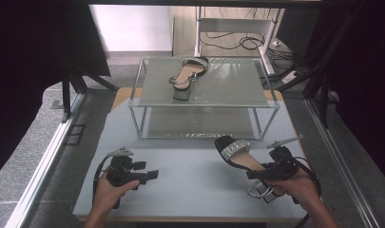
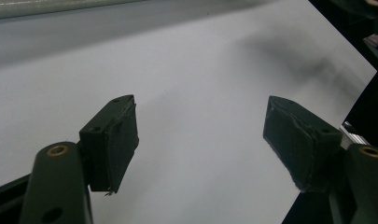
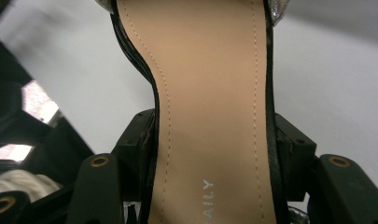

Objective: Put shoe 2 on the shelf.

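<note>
While clamped across the waist of the sandal (image 1: pixel 238 156), right gripper (image 1: pixel 268 172) carries it above the table (image 1: pixel 190 175), toe toward the rack (image 1: pixel 206 97). Jaws wide apart yet pressing both edges of the insole (image 3: pixel 210 112). Left gripper (image 2: pixel 200 140) parked low over bare table, fingers (image 2: pixel 113 140) spread, holding nothing. Best to keep the grip square and firm, lift clear of the top shelf's rim, then lower flat beside the other sandal (image 1: pixel 187 73), heel down first, without knocking it.
</note>
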Demonstrator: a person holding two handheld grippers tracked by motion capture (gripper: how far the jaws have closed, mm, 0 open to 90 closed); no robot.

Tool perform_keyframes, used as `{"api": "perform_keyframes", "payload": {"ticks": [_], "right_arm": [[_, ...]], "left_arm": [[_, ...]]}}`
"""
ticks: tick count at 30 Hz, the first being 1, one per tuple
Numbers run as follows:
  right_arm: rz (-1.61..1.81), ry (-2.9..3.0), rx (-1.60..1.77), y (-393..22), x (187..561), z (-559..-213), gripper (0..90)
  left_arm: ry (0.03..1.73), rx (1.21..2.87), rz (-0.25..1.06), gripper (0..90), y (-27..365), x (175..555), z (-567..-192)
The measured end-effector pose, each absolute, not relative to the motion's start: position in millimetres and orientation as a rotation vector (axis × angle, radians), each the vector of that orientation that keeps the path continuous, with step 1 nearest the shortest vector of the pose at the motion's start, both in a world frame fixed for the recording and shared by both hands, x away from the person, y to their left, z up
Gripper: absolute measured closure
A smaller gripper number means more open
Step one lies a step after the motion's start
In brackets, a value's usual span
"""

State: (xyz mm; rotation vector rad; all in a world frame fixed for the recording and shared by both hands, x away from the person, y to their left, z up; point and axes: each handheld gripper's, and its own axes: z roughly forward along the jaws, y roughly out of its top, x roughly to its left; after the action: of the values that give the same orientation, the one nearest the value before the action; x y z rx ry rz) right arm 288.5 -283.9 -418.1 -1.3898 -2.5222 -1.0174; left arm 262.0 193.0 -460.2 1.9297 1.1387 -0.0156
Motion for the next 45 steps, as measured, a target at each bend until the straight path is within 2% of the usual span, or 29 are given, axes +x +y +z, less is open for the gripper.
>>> {"api": "perform_keyframes", "payload": {"ticks": [7, 28, 45], "right_arm": [[-1.077, -2.531, -1.359, -275.7, 291.6, -391.5, 42.2], [-1.155, -2.595, -1.338, -245.3, 320.0, -329.1, 42.3], [-1.187, -2.576, -1.452, -234.2, 364.6, -293.5, 42.3]], "left_arm": [[1.158, 1.892, -0.001, 27.7, 196.4, 262.2, -459.3], [1.144, 1.913, -0.015, 27.5, 195.6, 262.3, -460.5], [1.135, 1.919, -0.028, 27.4, 195.8, 263.1, -462.0]]}}
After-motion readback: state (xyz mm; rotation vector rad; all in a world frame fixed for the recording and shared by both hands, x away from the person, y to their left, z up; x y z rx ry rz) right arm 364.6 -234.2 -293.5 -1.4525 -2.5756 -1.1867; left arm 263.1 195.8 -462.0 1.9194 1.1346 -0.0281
